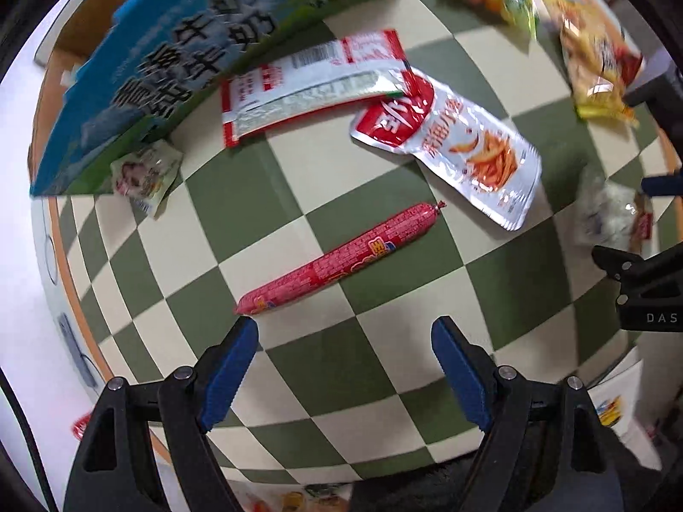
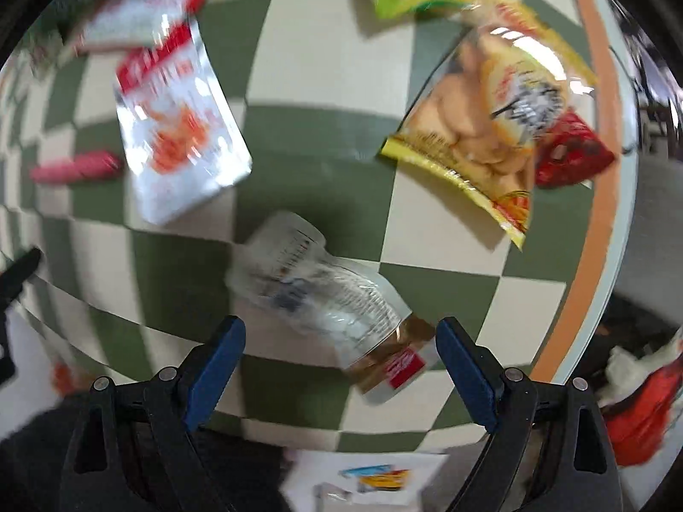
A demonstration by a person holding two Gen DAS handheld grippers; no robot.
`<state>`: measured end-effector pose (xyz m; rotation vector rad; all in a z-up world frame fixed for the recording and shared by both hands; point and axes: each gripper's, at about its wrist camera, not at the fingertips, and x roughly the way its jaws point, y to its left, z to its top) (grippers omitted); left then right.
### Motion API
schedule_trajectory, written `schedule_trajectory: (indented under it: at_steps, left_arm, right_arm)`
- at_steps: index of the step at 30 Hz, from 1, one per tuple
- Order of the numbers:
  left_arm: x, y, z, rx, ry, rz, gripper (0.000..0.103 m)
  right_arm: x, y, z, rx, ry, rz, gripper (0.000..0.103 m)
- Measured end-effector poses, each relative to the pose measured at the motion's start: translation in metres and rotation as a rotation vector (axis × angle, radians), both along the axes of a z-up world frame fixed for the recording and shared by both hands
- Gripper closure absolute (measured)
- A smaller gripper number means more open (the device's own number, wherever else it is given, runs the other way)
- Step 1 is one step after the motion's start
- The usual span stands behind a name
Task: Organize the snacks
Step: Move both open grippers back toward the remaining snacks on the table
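Left tool (image 1: 343,377) wide, empty, above red sausage stick (image 1: 337,258) on checkered bench (image 1: 397,320). Right tool (image 2: 339,377) wide, empty, over clear packet (image 2: 324,294) — neither touching. Step: reaching for snacks. Next: lower, straddle, close; carry toward blue carton (image 1: 179,68) — likely destination.

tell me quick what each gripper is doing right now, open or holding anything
left gripper: open, holding nothing, above the red sausage stick.
right gripper: open, holding nothing, a clear snack packet lies below its jaws.
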<state>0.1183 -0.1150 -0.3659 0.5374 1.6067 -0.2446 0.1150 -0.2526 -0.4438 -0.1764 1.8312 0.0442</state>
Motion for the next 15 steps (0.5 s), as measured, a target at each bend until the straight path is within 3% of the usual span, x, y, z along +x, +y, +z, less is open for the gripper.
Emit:
schedule_trajectory:
  at_steps: [4, 8, 12, 15]
  left_arm:
    - [0.0, -0.011, -0.008, 0.048, -0.024, -0.047, 0.02]
    - [0.004, -0.016, -0.01, 0.075, -0.043, -0.08, 0.02]
    - [0.009, -0.011, -0.008, 0.084, -0.044, -0.087, 0.02]
    - [0.013, -0.006, -0.01, 0.1, -0.039, -0.11, 0.02]
  right_arm:
    - [-0.007, 0.003, -0.025, -0.02, 0.043, 0.106, 0.01]
    - [-0.009, -0.001, -0.024, 0.007, 0.026, 0.103, 0.018]
    - [-0.005, -0.008, -0.013, 0.035, -0.009, -0.013, 0.047]
    - [-0.005, -0.025, -0.008, 0.123, -0.021, -0.186, 0.059]
